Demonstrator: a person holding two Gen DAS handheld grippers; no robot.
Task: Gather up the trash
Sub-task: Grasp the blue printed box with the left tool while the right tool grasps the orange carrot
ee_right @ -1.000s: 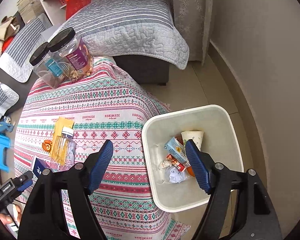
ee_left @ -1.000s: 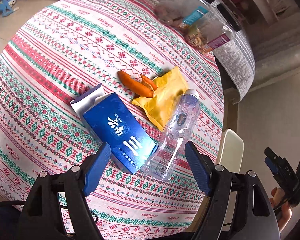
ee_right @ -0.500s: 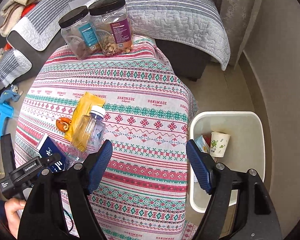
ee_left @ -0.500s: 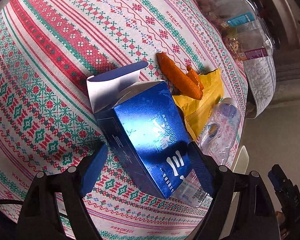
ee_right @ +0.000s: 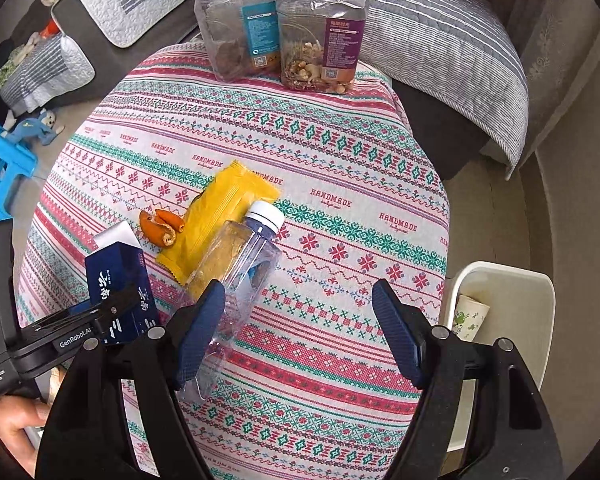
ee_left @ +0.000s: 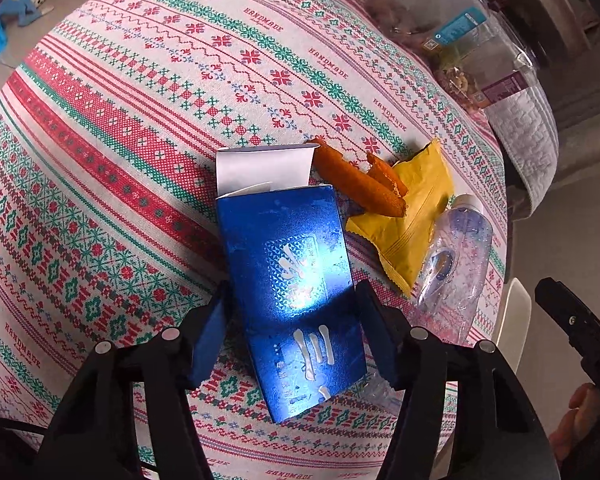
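Note:
A blue box (ee_left: 288, 256) with its white flap open lies on the patterned tablecloth (ee_left: 140, 128). My left gripper (ee_left: 292, 320) straddles the box's near half; its jaws are closing and both pads meet the box's long sides. Just right of the box lie orange peel (ee_left: 356, 184), a yellow wrapper (ee_left: 412, 216) and an empty clear bottle (ee_left: 456, 256). My right gripper (ee_right: 296, 320) hovers open over bare cloth, with the bottle's (ee_right: 244, 264) base beside its left finger. The white bin (ee_right: 512, 280) stands off the table's right edge, a paper cup (ee_right: 470, 316) inside.
Two black-lidded snack jars (ee_right: 236, 20) (ee_right: 324, 28) stand at the table's far edge. A grey quilted sofa (ee_right: 440, 40) runs behind. A blue stool (ee_right: 0, 160) and a toy sit on the floor at left. A person's hand (ee_right: 16, 420) holds the left gripper.
The left gripper dropped over the blue box and narrowed its jaws onto it. The right gripper swung from above the bin to over the table by the bottle.

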